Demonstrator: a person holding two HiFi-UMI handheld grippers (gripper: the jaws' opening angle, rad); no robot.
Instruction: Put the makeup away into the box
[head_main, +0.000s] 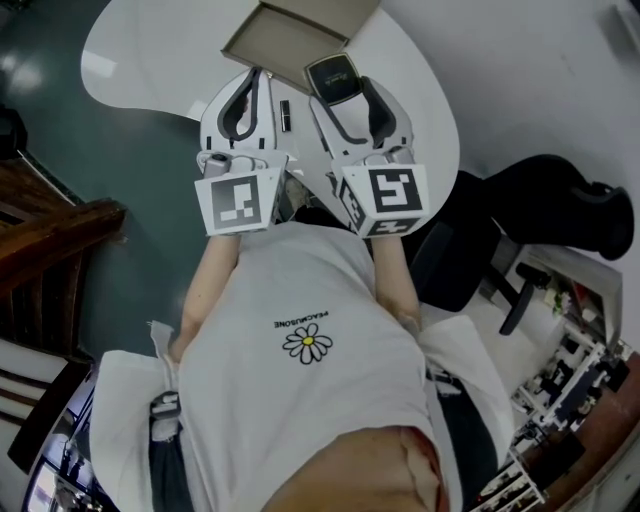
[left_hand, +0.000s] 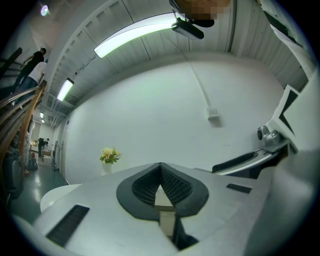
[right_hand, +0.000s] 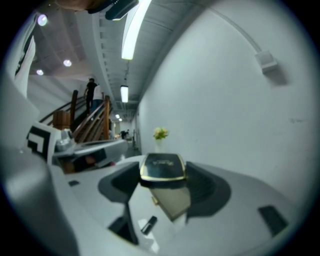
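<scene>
Right claw (head_main: 342, 90) clamps compact (head_main: 332, 76); box (head_main: 292, 38) cut off at top edge

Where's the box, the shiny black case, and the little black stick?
box (head_main: 285, 45), head view, on its brown inside floor.
black case (right_hand: 162, 167), right gripper view, on its lid's middle.
little black stick (head_main: 285, 115), head view, on its middle.

White T-shirt (head_main: 300, 400), daisy print (head_main: 307, 343) on the chest; left hand-held gripper (head_main: 256, 82) and right hand-held gripper (head_main: 343, 85), white shells, black pads (head_main: 243, 112), black-and-white marker cubes (head_main: 240, 203).
</scene>
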